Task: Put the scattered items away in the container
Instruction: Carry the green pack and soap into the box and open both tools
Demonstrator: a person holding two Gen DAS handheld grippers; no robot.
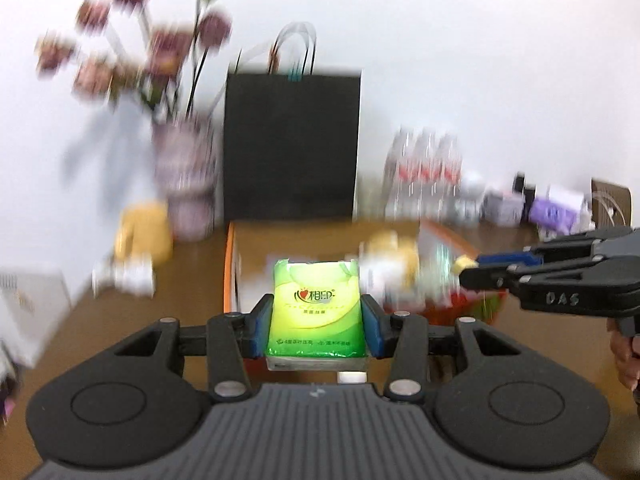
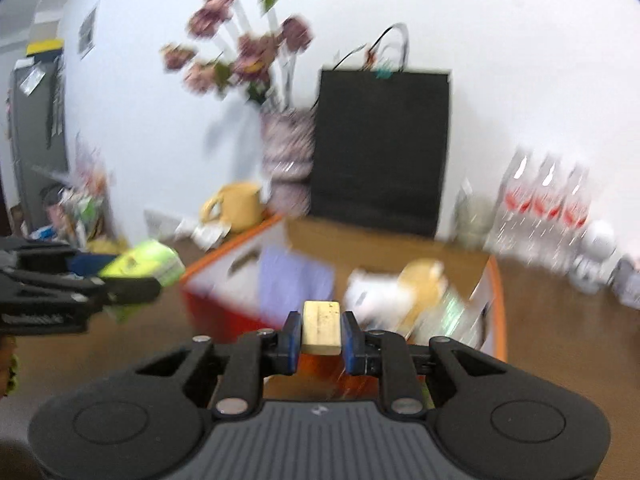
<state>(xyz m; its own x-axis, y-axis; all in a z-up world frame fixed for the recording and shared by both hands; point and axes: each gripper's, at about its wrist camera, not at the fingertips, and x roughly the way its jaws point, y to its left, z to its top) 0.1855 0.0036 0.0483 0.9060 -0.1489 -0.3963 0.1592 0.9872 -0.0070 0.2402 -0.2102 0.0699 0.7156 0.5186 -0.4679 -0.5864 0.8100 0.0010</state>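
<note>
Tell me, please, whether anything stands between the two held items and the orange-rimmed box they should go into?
Nothing visible does. The left gripper holds the green tissue pack and the right gripper holds the pale block, both at the near edge of the orange-rimmed box, which is open-topped. It already holds blurred items.

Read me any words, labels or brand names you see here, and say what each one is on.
"心相印" – green tissue pack held in the left gripper.
"DAS" – side of the right gripper.
Small print along the tissue pack's lower edge: too small to read.
Bottle labels: blurred.
</note>
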